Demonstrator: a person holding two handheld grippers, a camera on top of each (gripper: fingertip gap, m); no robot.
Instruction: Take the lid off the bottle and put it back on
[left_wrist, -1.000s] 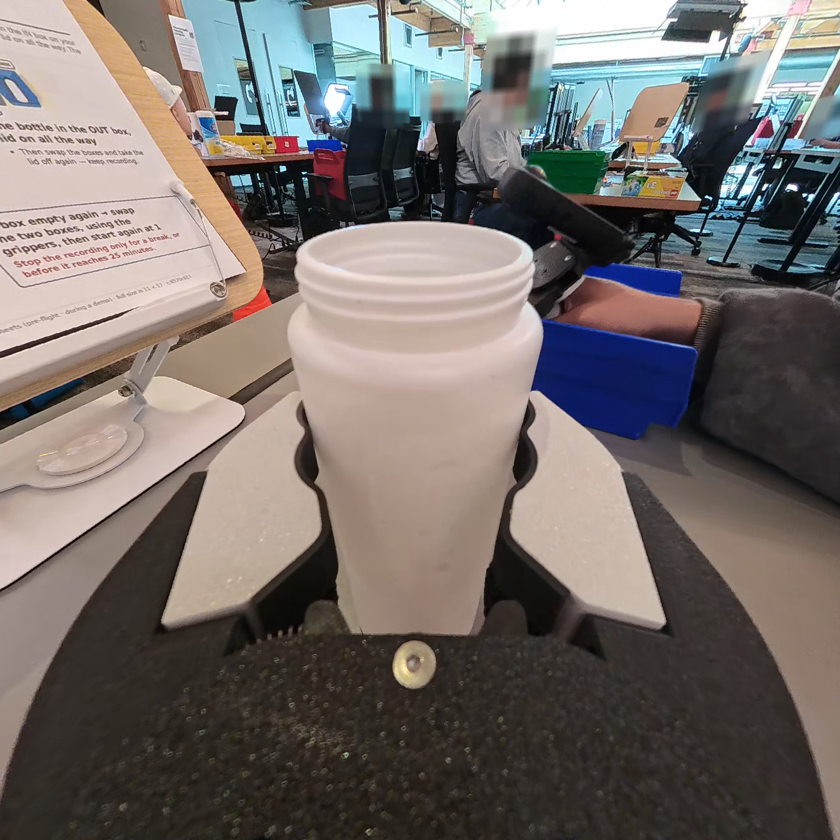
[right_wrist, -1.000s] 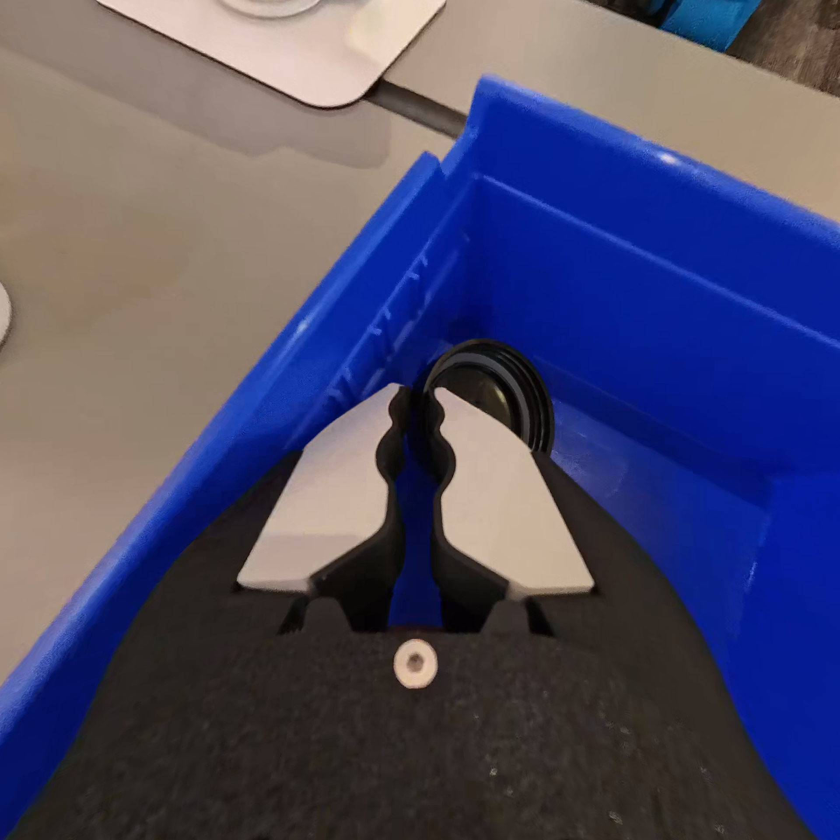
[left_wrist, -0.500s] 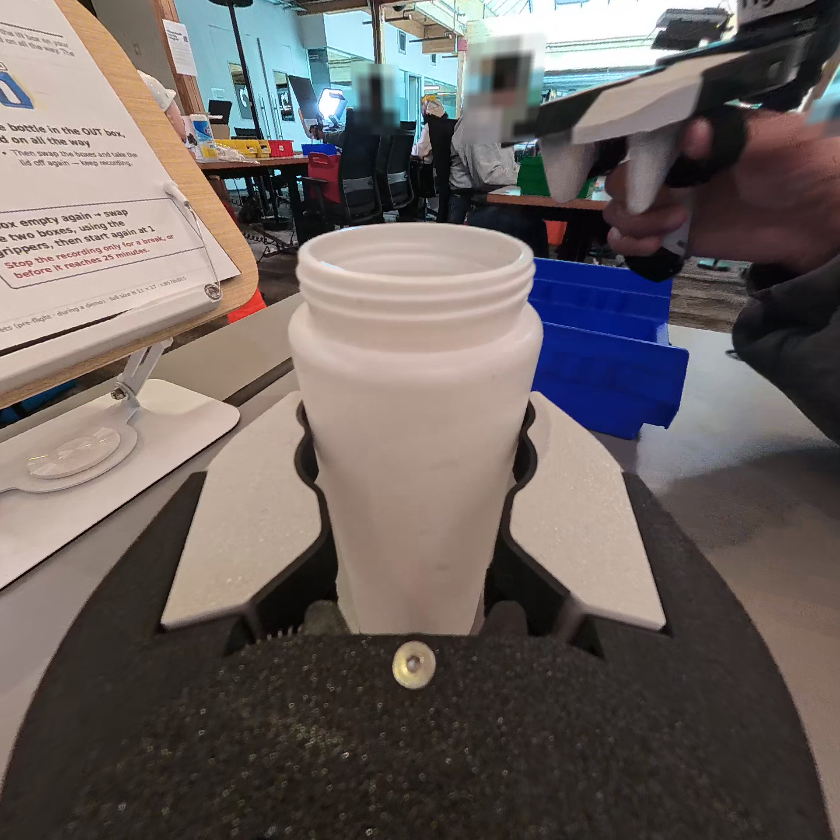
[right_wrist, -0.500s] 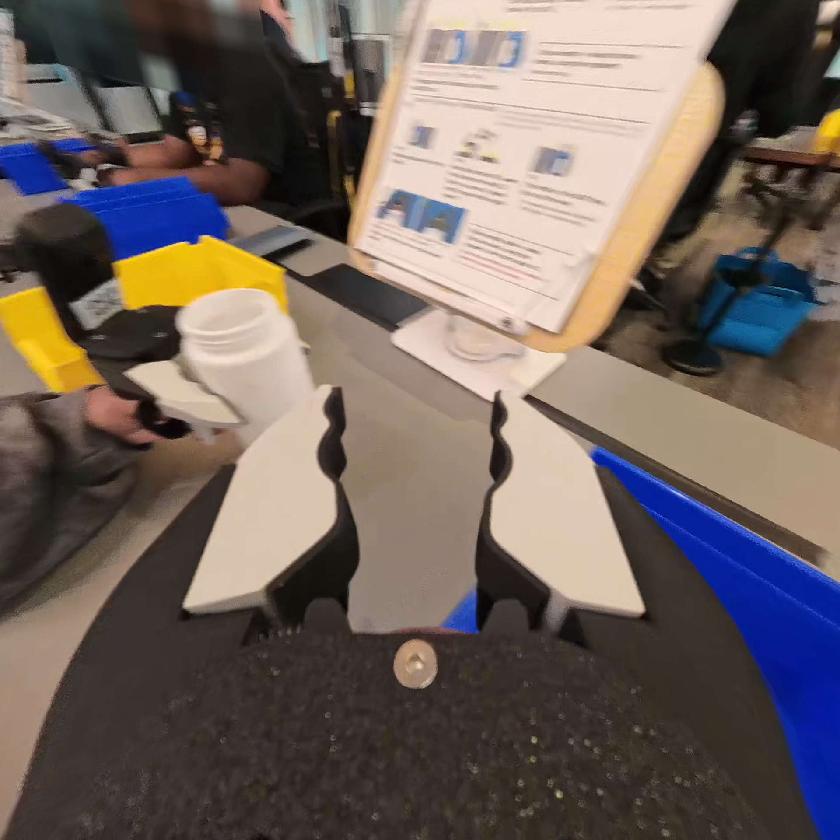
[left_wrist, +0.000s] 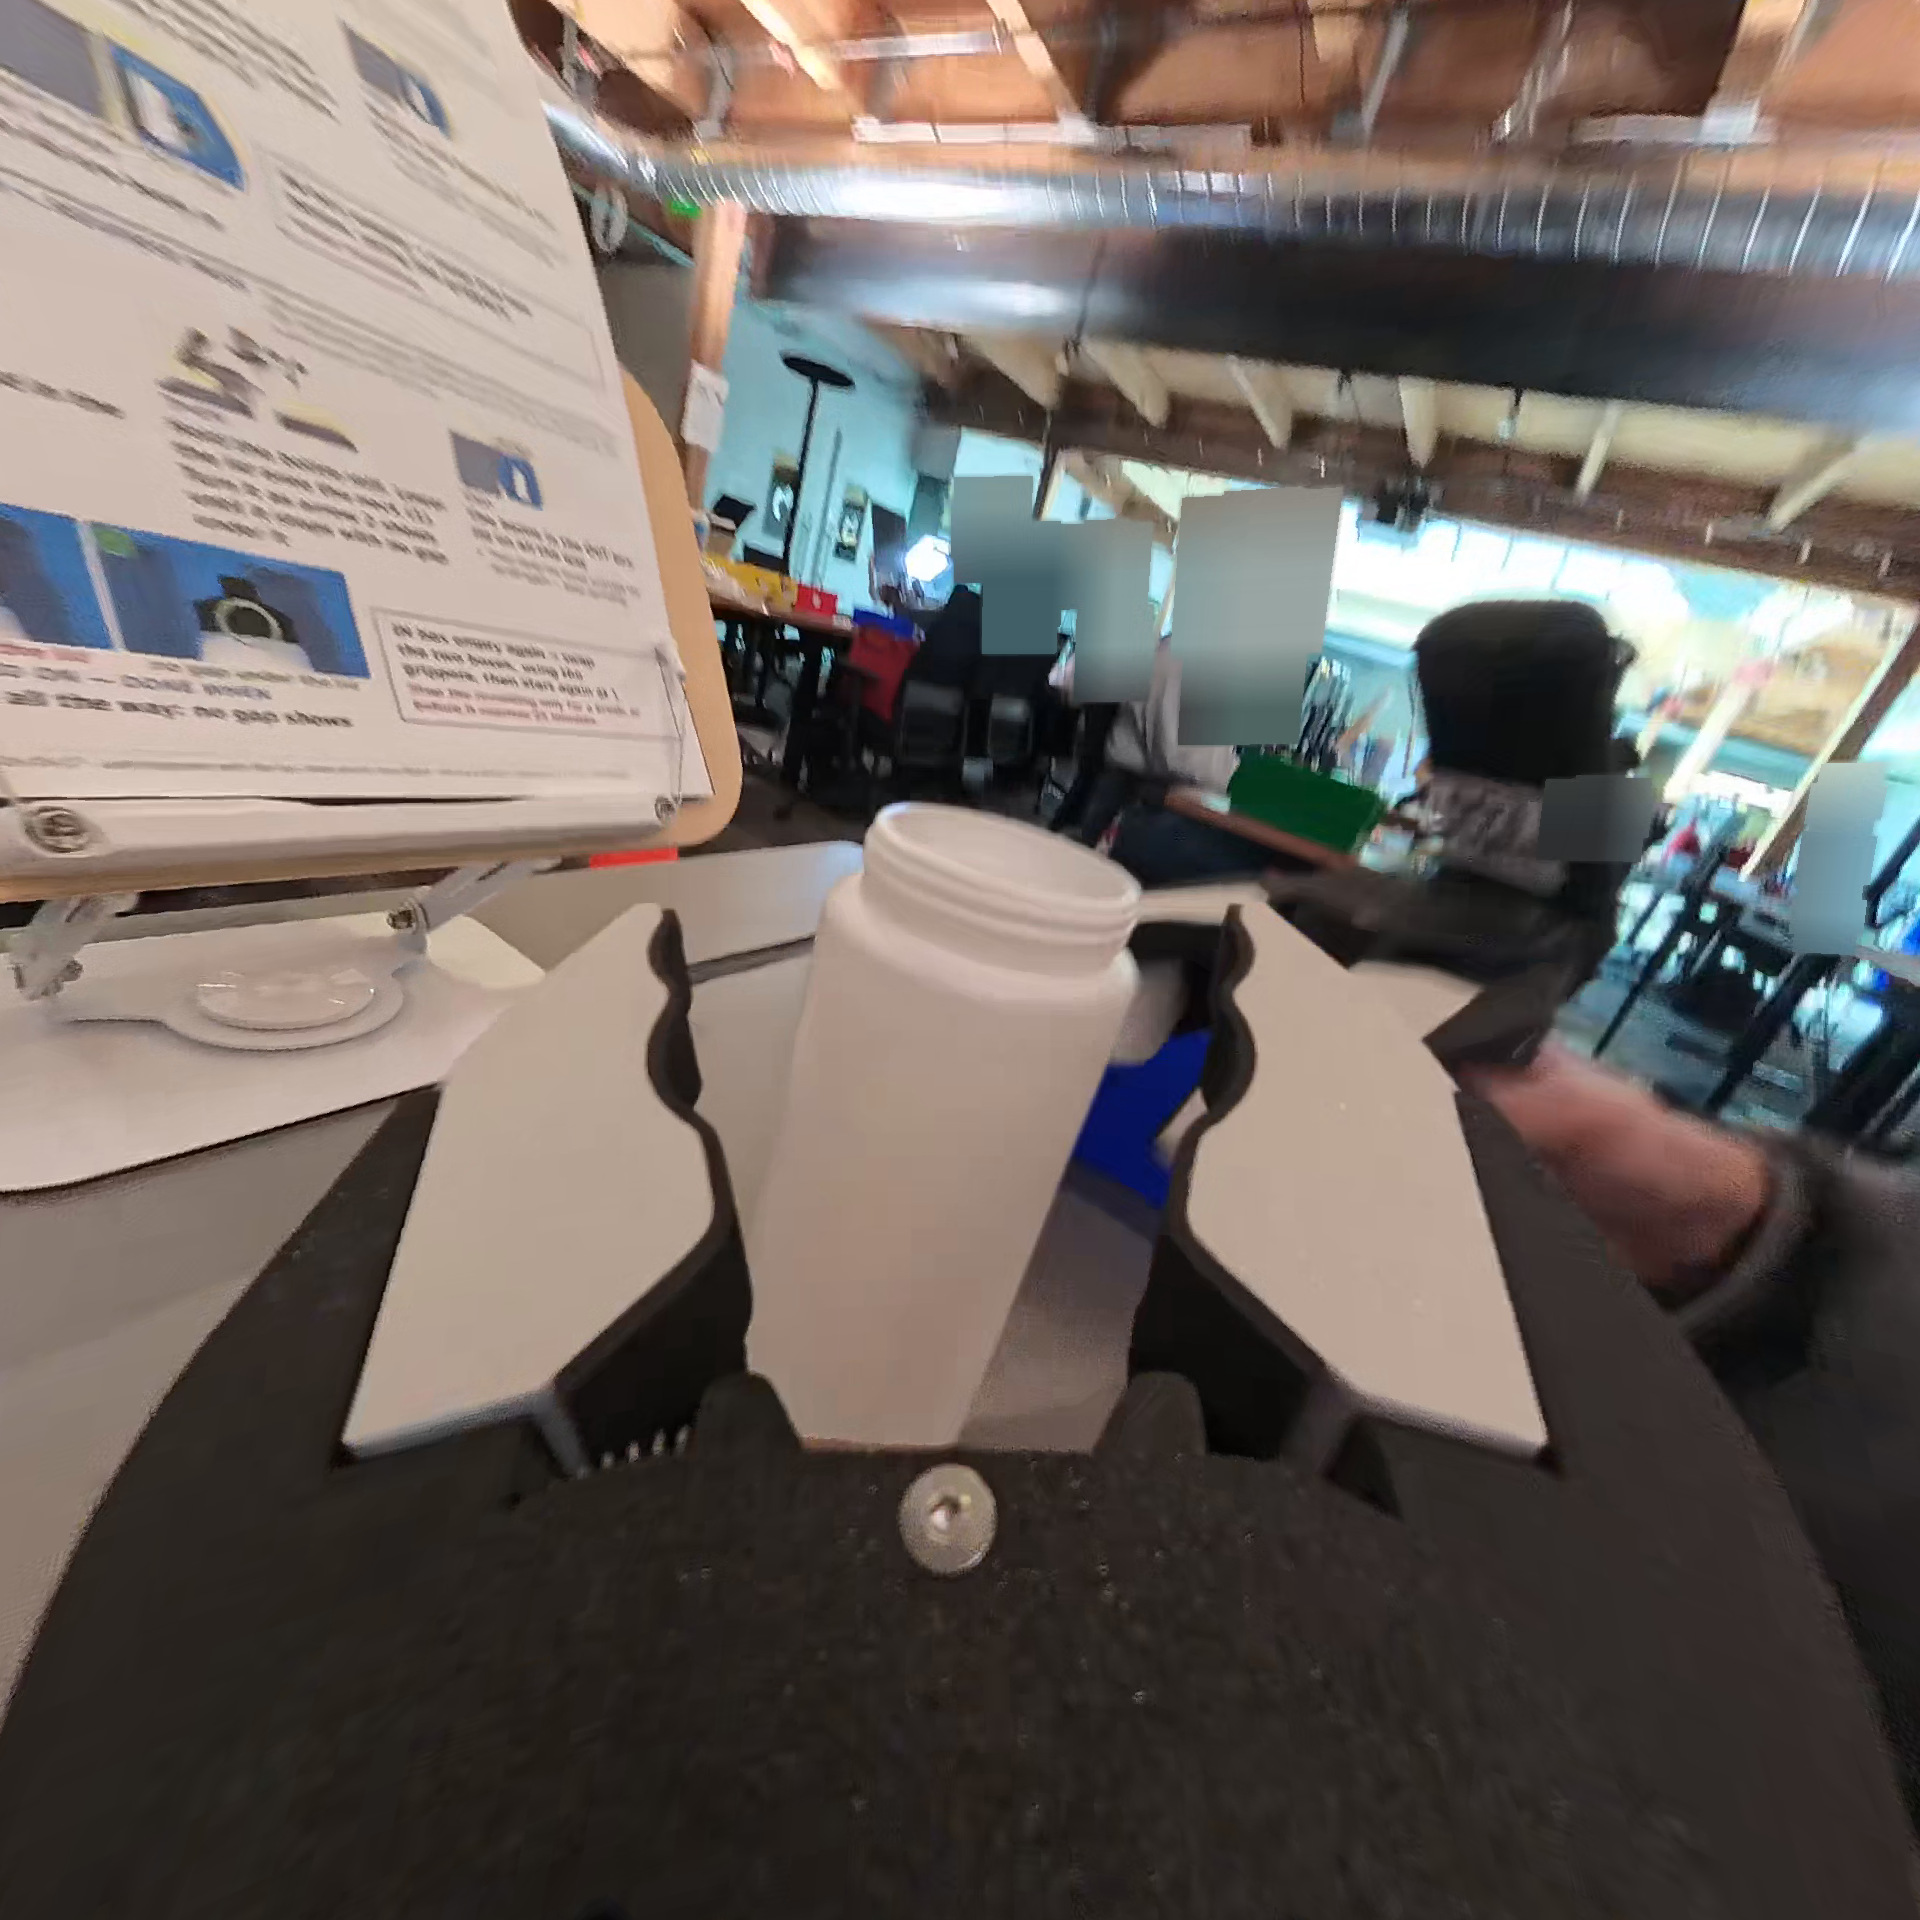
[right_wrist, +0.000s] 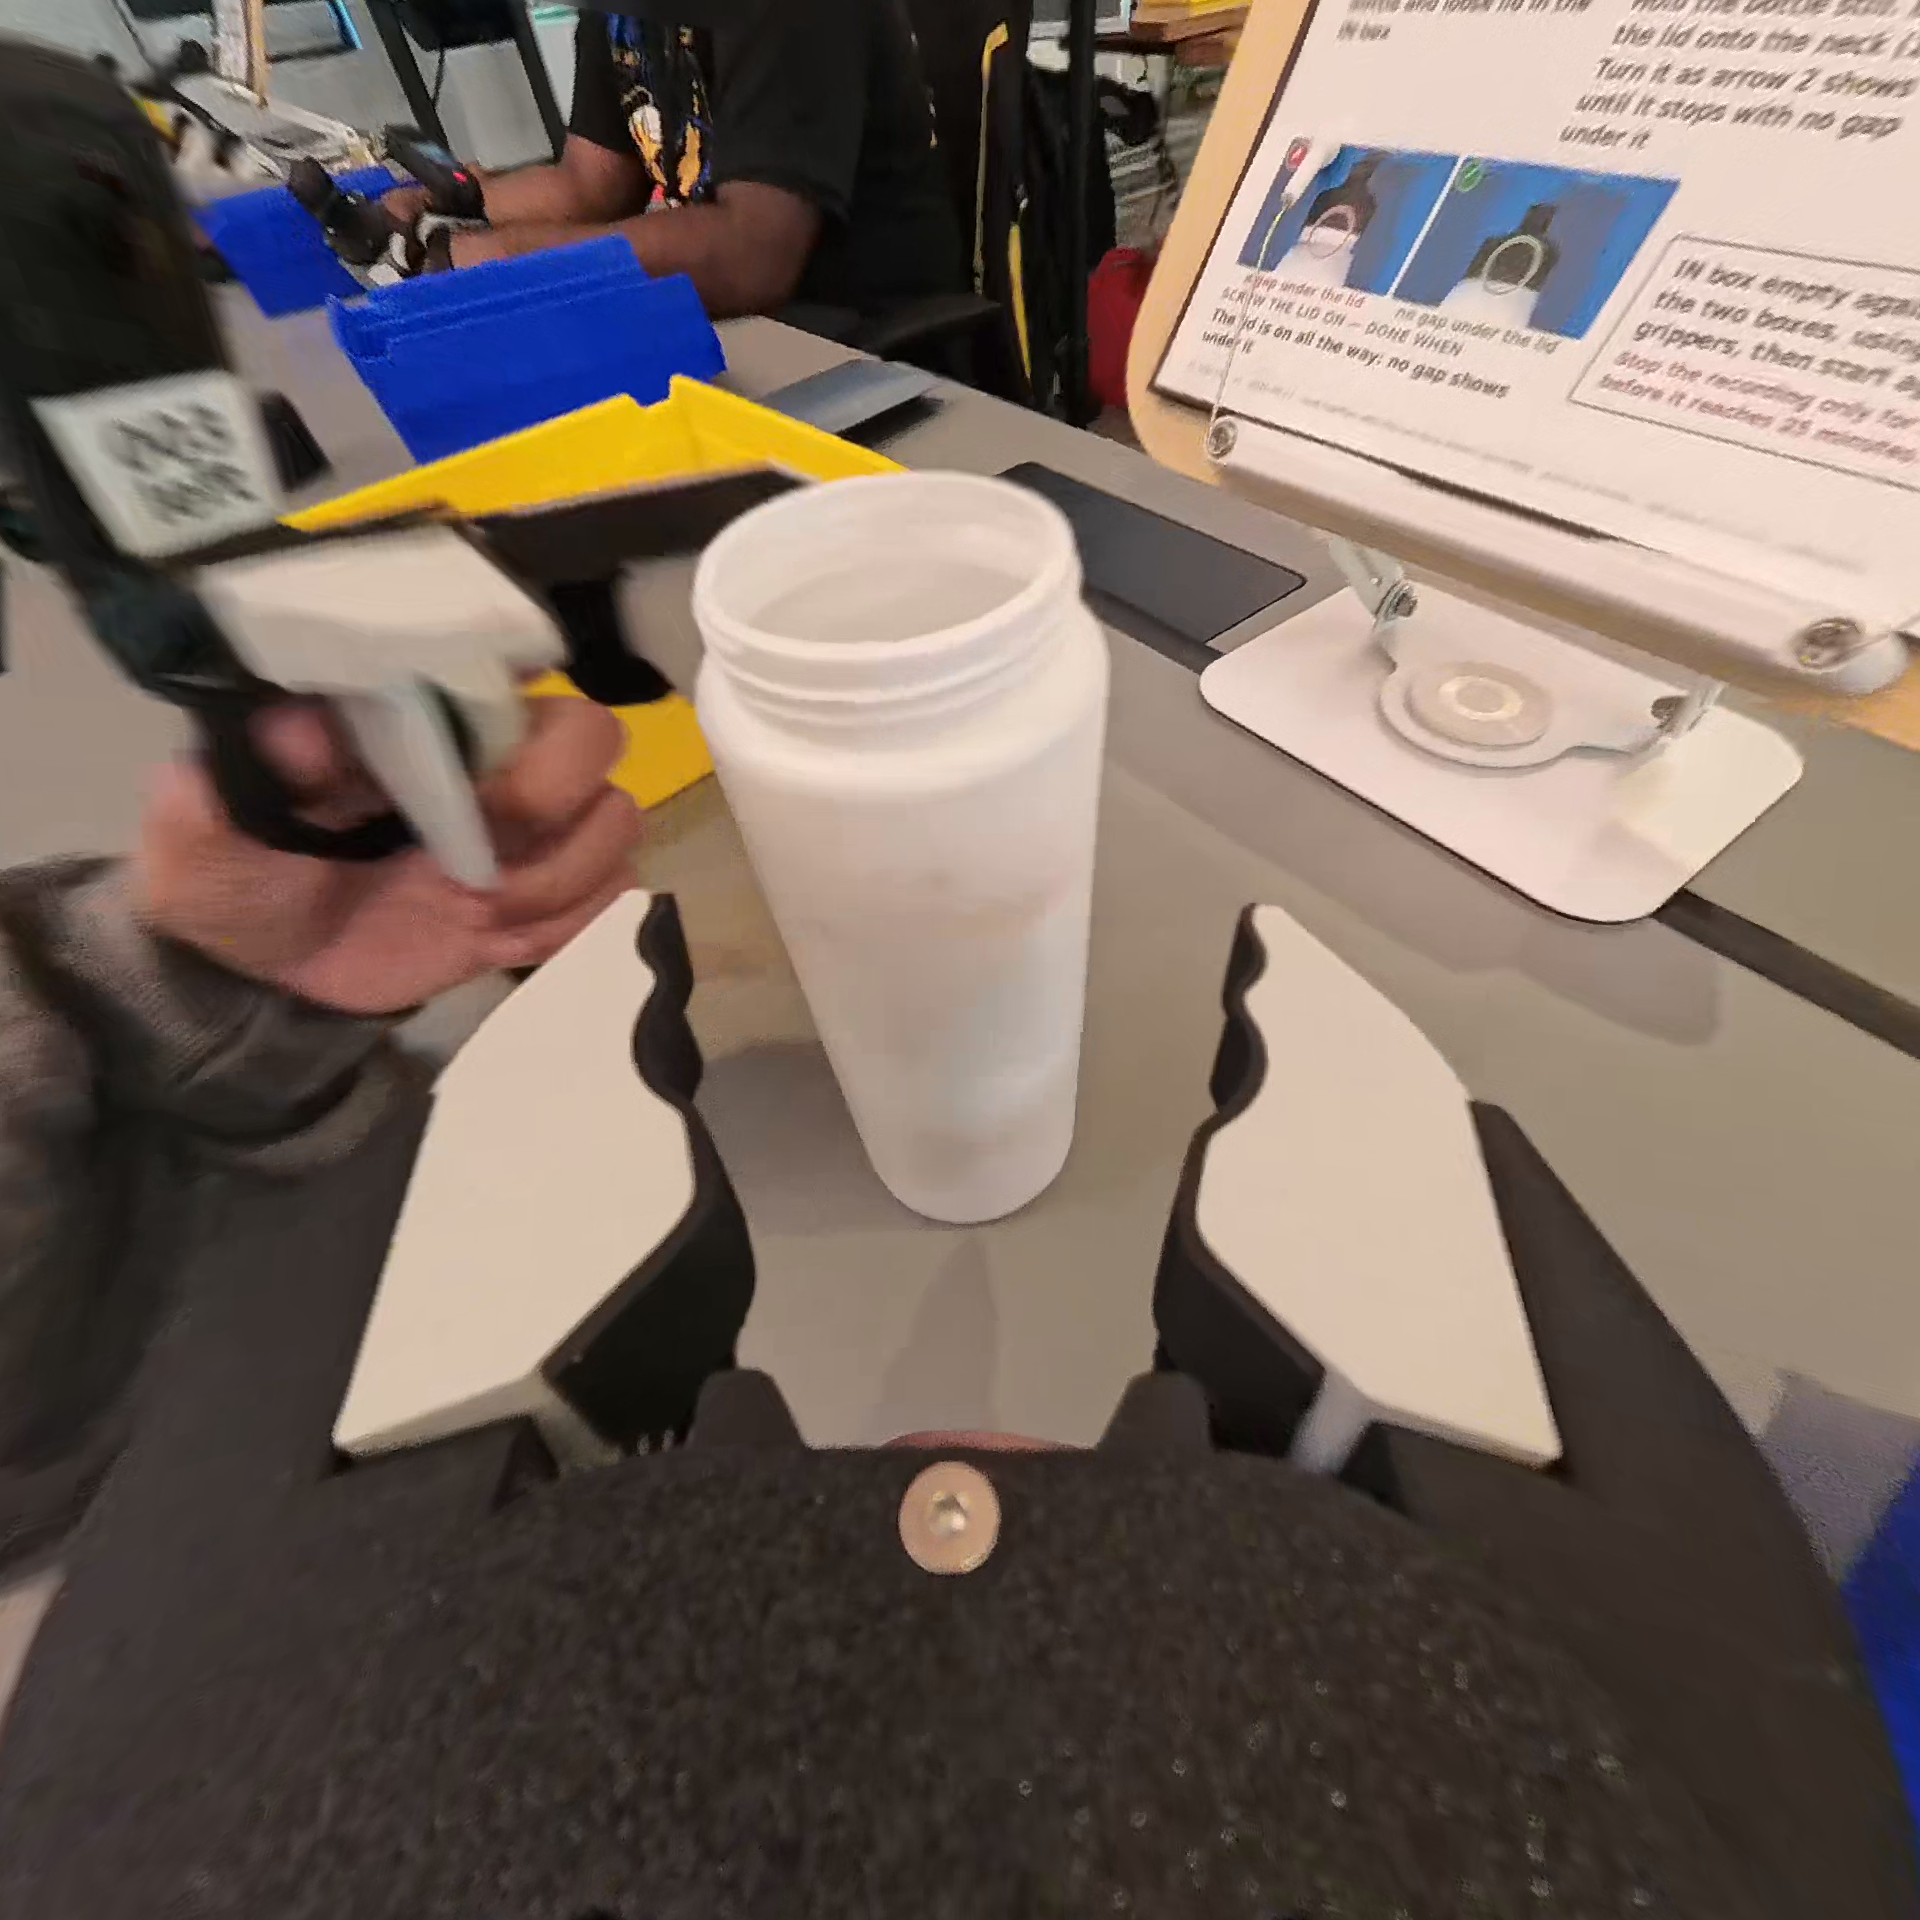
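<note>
bottle (right_wrist: 914, 831): white, lidless, standing on grey table (right_wrist: 1558, 1091) | left gripper (left_wrist: 951, 1039): spread, bottle between fingers, untouched | right gripper (right_wrist: 956, 1029): spread, just short of bottle

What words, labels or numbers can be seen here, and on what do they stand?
Instruction sheet on its stand: printed text, small photos and a boxed note. I don't quote writing, and much of it is blurred.
Square code tag on the left tongs: a black-and-white pattern, blurred.
White bottle: none.
Yellow bin and blue bin: none that I can see.
</note>
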